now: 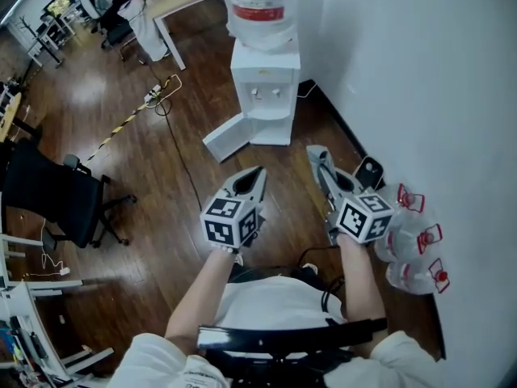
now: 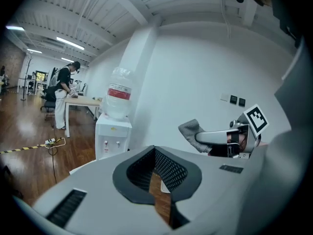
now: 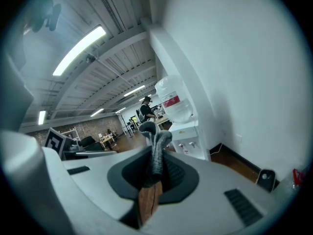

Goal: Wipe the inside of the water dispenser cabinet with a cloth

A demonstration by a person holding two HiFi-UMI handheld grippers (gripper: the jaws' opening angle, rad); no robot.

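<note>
Dark wood floor (image 1: 161, 184) meets a white wall (image 1: 420, 79), and a chair (image 1: 56, 196) stands at the left. The dispenser (image 1: 265, 87) stands against the wall with its door (image 1: 224, 138) swung open. The red label on its bottle (image 1: 260, 6) is too small to read. The left gripper (image 1: 257, 173) has its jaws pressed together, empty. The right gripper (image 1: 321, 166) has its jaws pinching the grey cloth (image 3: 155, 146), well short of the dispenser.

one water dispenser (image 1: 264, 87), one cloth (image 3: 155, 151), two claws (image 1: 257, 173) (image 1: 319, 162) and three red-handled jugs (image 1: 410, 245)
</note>
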